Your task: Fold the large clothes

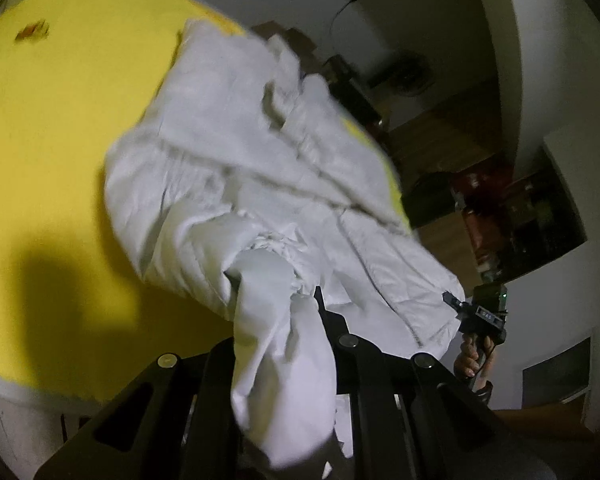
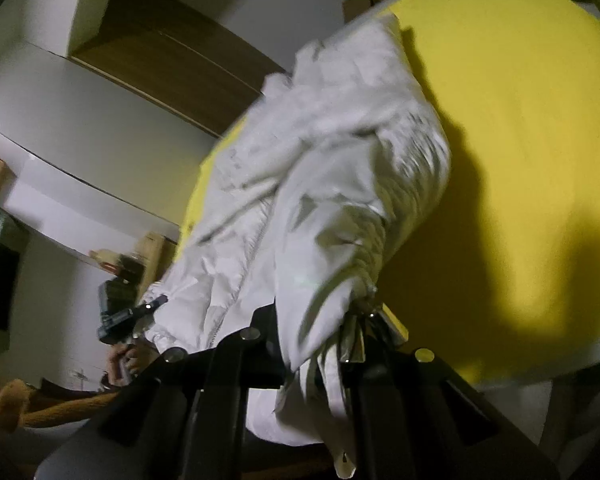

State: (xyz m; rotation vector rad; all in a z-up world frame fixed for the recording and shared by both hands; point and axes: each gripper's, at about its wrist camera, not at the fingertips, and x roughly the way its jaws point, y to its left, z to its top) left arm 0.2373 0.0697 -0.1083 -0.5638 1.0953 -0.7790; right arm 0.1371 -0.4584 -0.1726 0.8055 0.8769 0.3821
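A white zip-up jacket (image 1: 236, 168) lies crumpled on a yellow-covered table (image 1: 60, 120), hanging over its near edge. My left gripper (image 1: 284, 320) is shut on a bunched white part of the jacket, which drapes down between the fingers. The jacket also shows in the right wrist view (image 2: 332, 184), where my right gripper (image 2: 320, 332) is shut on its hem beside the zipper. The right gripper is also seen from the left view (image 1: 476, 316), held by a hand at the jacket's lower right corner. The left gripper appears in the right view (image 2: 132, 312).
The yellow table cover (image 2: 520, 120) stretches away behind the jacket, with dark shadows on it. A small orange mark (image 1: 32, 32) sits at the far left of the table. White walls, a wooden door (image 2: 172, 52) and dark shelves (image 1: 512, 216) stand beyond the table edge.
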